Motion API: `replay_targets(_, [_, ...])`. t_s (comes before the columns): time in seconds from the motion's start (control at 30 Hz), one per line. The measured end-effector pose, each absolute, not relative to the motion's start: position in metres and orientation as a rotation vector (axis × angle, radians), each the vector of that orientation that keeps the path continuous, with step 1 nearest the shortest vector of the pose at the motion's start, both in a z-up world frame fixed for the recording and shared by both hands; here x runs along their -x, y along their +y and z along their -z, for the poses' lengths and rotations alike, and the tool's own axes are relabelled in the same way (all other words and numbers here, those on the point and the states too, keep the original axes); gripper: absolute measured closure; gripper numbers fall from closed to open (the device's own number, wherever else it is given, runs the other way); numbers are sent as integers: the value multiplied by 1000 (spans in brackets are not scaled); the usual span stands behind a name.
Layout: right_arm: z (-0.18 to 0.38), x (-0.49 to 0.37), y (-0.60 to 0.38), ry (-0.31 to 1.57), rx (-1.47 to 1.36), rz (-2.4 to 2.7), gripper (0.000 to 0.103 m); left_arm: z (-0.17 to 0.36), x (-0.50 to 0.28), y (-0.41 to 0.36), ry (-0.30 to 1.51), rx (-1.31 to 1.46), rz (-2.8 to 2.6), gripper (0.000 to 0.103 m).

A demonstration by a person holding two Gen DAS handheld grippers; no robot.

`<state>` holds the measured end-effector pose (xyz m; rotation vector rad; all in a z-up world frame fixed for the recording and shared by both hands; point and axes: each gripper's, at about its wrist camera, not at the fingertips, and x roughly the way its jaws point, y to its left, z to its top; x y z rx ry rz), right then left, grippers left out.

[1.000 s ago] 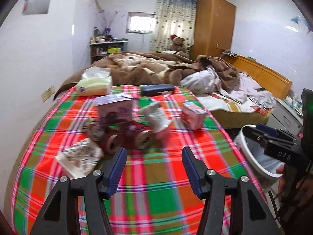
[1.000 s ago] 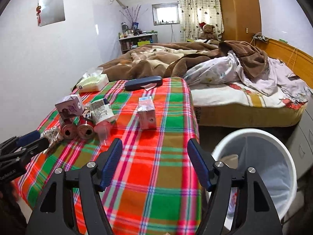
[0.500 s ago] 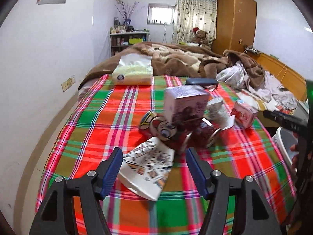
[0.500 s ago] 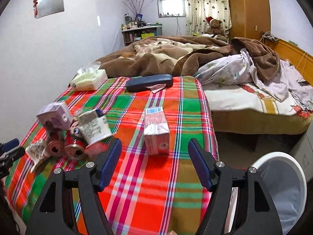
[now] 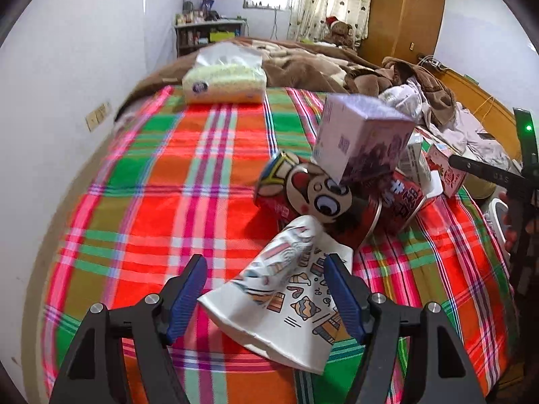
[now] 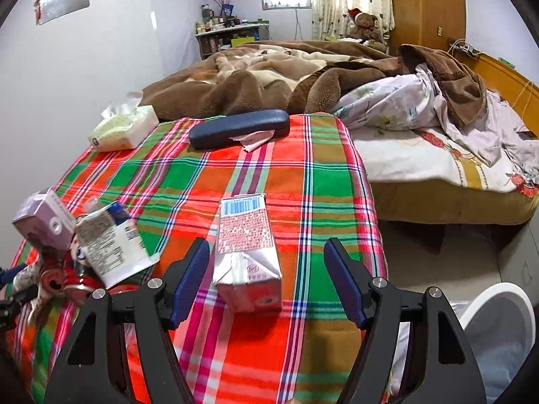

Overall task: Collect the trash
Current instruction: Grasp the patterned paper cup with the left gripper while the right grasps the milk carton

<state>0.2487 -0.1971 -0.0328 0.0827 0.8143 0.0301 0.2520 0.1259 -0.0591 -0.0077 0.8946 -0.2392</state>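
Looking from the left, we hold the left gripper [image 5: 266, 294] over the plaid cloth [image 5: 175, 181]; its jaws have just been opening and stand wide, with the flattened paper cup [image 5: 286, 303] lying between them and neither pad pressing on it. The cup's long axis runs away from us, its narrow end touching the red cans [image 5: 320, 202] of the heap behind. A purple carton [image 5: 360, 134] sits tilted on top of those cans, and a white carton [image 5: 417, 165] and a pink carton [image 5: 448, 171] lie just right of them. A tissue pack [image 5: 224, 80] rests well apart at the far edge.

Further right, we hold the right gripper [image 6: 266, 282] with jaws wide around the pink carton [image 6: 246, 252], which lies on its side, gabled end towards us and barcode end away; the pads do not touch it. A dark case [image 6: 239, 128] lies across the cloth's far end. The white bin [image 6: 498, 330] stands on the floor at the lower right, beside the bed.
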Motion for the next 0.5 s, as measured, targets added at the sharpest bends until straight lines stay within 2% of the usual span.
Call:
replay_targets(0.27, [39,-253,-193,843,-72,-49,31,67,-253,119,915,29,272,34])
replay_targets(0.33, [40,-254,-194,844,-79,-54,31,66,-253,116,913,40,282,45])
replay_targets(0.4, [41,-255,-194,847,-76,-56,42,65,-251,111,907,46,300,57])
replay_targets(0.47, [44,-258,-194,858,-73,-53,49,65,-252,108,910,47,303,61])
replay_targets(0.5, [44,-258,-195,862,-79,-56,51,65,-252,106,909,51,304,68])
